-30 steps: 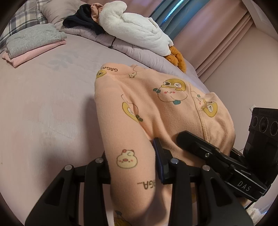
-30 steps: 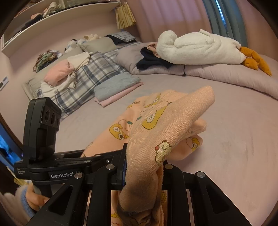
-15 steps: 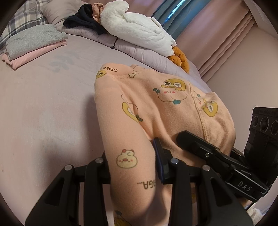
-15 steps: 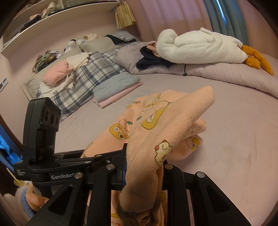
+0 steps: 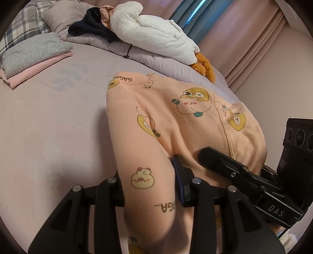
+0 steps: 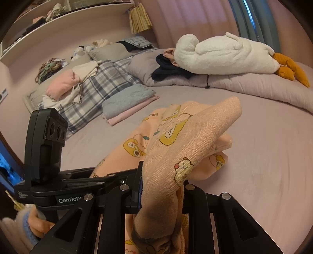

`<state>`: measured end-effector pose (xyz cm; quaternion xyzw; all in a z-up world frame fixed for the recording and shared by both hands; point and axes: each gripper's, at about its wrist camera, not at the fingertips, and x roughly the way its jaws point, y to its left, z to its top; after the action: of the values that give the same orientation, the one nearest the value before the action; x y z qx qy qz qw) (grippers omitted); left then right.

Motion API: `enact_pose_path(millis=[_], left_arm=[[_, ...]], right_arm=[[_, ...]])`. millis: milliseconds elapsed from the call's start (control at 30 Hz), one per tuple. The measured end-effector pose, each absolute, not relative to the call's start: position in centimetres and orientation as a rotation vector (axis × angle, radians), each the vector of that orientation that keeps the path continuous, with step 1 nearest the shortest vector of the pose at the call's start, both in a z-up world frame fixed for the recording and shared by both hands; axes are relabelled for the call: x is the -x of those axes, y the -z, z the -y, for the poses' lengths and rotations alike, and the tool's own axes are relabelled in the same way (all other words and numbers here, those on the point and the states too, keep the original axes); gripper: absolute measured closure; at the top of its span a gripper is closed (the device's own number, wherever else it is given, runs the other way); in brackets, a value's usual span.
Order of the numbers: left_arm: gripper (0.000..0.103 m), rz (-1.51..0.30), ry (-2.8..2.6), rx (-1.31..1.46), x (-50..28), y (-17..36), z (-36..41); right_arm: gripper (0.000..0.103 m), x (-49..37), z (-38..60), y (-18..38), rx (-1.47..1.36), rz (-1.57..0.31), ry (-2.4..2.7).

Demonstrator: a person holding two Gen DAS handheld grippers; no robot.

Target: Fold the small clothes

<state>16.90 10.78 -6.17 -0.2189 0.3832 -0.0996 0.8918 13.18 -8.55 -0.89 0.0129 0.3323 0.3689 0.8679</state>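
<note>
pinching a bunched fold of the peach top [image 5: 176, 125], the left gripper [image 5: 150, 187] has its jaws closed tight on the cloth, and the rest of the garment spreads forward over the pink bed sheet [image 5: 49, 127]. the right gripper [image 6: 162, 187] is likewise clamped on the same top [image 6: 176, 156], whose fabric drapes up and over its fingers. only the left view shows the printed front laid out, with a neckline at the far end and the right gripper's black body pressed against the cloth at the right. only the right view shows a plaid blanket [image 6: 101, 84], a shelf [image 6: 64, 17] above the bed and the person's hand [image 6: 37, 224] on the left gripper's handle. both views show a white plush duck [image 5: 152, 33] on a grey quilt [image 6: 244, 84] and a folded grey-and-pink pile [image 5: 33, 56].
</note>
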Motion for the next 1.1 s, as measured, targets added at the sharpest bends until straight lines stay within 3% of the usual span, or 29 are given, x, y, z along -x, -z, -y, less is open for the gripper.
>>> enact_pose_path(millis=[1100], left_arm=[[0.068,-0.812,0.198,0.387,-21.2,6.6,-10.5]], right_arm=[[0.079,-16.3,8.7,1.5,-0.024,-0.705,-0.743]])
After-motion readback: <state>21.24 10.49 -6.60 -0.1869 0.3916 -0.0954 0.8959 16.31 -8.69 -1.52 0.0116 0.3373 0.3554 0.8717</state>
